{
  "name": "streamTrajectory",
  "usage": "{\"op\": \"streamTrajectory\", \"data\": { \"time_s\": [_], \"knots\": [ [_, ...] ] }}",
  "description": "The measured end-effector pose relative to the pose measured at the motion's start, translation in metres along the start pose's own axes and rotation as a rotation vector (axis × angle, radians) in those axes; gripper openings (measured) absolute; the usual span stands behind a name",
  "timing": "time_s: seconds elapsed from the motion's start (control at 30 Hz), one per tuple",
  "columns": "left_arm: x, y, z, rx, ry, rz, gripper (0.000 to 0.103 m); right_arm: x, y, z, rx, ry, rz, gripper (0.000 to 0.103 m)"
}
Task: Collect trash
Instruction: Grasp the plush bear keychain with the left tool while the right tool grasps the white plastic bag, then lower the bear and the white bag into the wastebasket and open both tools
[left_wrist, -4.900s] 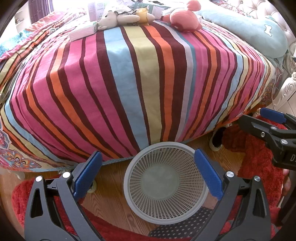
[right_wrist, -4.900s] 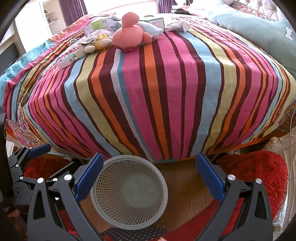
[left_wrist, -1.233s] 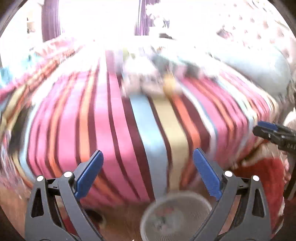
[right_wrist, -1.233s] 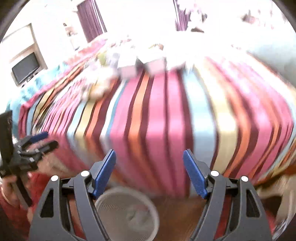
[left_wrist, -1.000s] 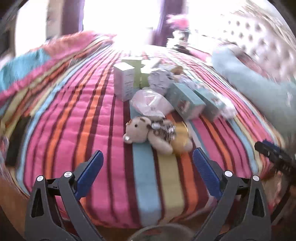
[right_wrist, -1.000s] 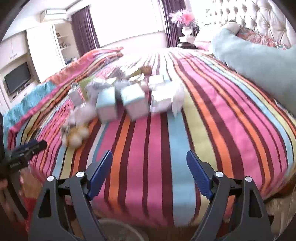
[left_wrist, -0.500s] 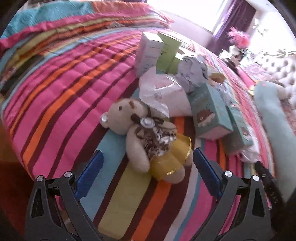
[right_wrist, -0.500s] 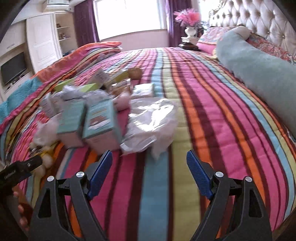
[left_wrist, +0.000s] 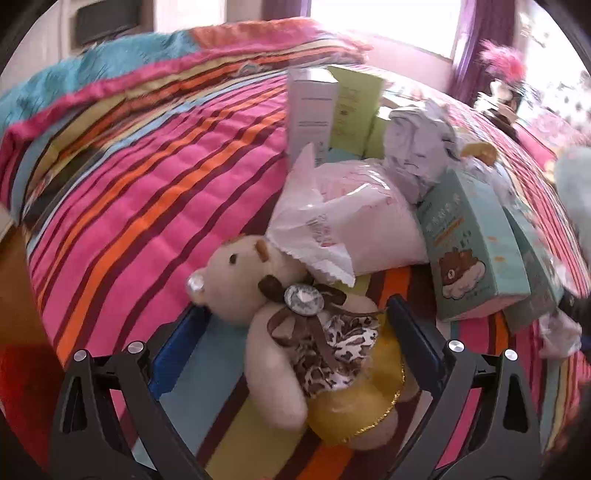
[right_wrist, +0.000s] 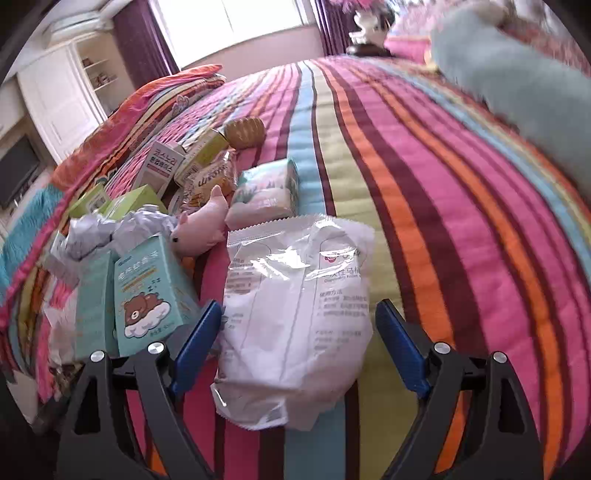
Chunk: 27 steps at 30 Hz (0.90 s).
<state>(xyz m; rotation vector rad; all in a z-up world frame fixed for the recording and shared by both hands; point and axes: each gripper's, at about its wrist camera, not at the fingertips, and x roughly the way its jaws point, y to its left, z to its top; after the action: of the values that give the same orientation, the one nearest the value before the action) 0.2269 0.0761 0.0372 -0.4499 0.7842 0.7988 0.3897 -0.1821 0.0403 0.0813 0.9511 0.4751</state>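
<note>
Litter lies in a heap on the striped bedspread (right_wrist: 424, 206). A crinkled white plastic bag (right_wrist: 295, 295) lies between the blue pads of my right gripper (right_wrist: 299, 308). Its jaws are opening and the pads stand just clear of the bag. My left gripper (left_wrist: 297, 310) is open and straddles a beige teddy bear (left_wrist: 255, 288) in a yellow skirt. Behind the bear lie another white bag (left_wrist: 354, 221), crumpled paper (left_wrist: 417, 147), teal bear-print boxes (left_wrist: 472, 251) and upright white and green cartons (left_wrist: 332, 107). The waste basket is out of sight.
A pink plush toy (right_wrist: 203, 225), a tissue pack (right_wrist: 266, 192) and small cartons (right_wrist: 162, 162) sit further up the bed. A long teal pillow (right_wrist: 517, 81) runs along the right side. Red rug (left_wrist: 22, 369) shows past the bed's edge at lower left.
Both grippers moved from the bed's foot in over the bedspread and closed in on the heap. The bear now sits between the left fingers, the white bag between the right.
</note>
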Motion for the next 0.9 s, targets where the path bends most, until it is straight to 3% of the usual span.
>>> {"op": "streamTrajectory", "data": {
  "time_s": [0.1,0.13,0.27,0.3,0.5,0.63,0.77,0.9],
  "knots": [
    [-0.001,0.011,-0.002,0.046,-0.032,-0.078,0.091,0.001,0.003,-0.003,-0.034,0.016,-0.002,0.081],
    [-0.001,0.012,-0.002,0.065,-0.037,-0.084,0.083,0.001,0.005,-0.005,-0.052,0.02,-0.008,0.08],
    [-0.001,0.021,-0.002,0.146,-0.057,-0.107,0.06,-0.004,0.013,-0.013,-0.134,0.01,-0.082,0.06],
    [-0.001,0.024,-0.001,0.159,-0.063,-0.113,0.044,-0.005,0.011,-0.015,-0.129,0.01,-0.075,0.059],
    [-0.008,0.06,0.001,0.156,-0.051,-0.269,0.042,-0.047,-0.002,-0.035,-0.074,-0.085,-0.07,0.058],
    [-0.027,0.086,-0.007,0.208,-0.06,-0.356,0.042,-0.094,-0.003,-0.069,-0.038,-0.15,-0.003,0.058],
    [-0.064,0.118,-0.032,0.32,-0.039,-0.497,0.042,-0.141,0.02,-0.133,-0.065,-0.154,0.118,0.058],
    [-0.101,0.158,-0.093,0.475,0.077,-0.584,0.042,-0.168,0.058,-0.209,-0.104,-0.065,0.214,0.058]
  ]
}}
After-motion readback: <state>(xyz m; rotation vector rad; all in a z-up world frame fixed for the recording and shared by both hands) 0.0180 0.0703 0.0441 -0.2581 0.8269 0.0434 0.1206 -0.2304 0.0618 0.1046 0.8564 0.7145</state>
